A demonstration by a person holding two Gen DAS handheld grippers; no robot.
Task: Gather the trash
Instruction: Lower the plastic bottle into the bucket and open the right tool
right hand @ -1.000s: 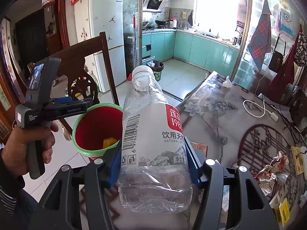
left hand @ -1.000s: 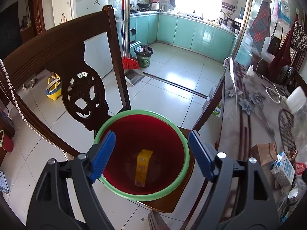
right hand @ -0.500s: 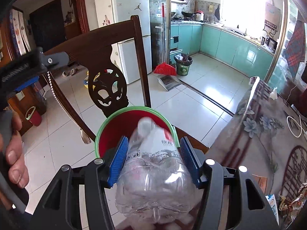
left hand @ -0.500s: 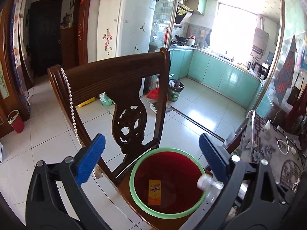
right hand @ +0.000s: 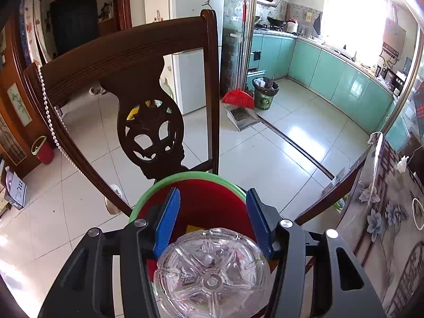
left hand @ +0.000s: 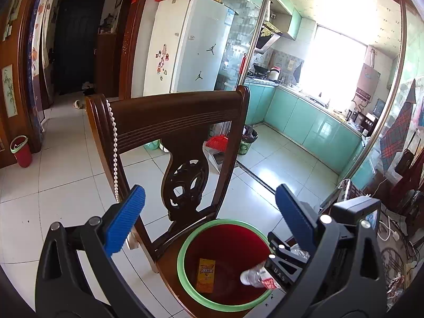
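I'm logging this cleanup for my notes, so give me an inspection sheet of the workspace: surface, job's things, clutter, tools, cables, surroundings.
Surface: chair seat carrying the red bin; patterned table to the right.
Job's things: red bin with a green rim, yellow packet inside; plastic bottle neck-down over it.
Clutter: bead string hanging on the chair back.
Tools: left tool open, empty, above the bin; right tool jaws closing, bottle between them.
Cables: white cable on the table.
Surroundings: tiled floor, fridge, broom, small floor bin.
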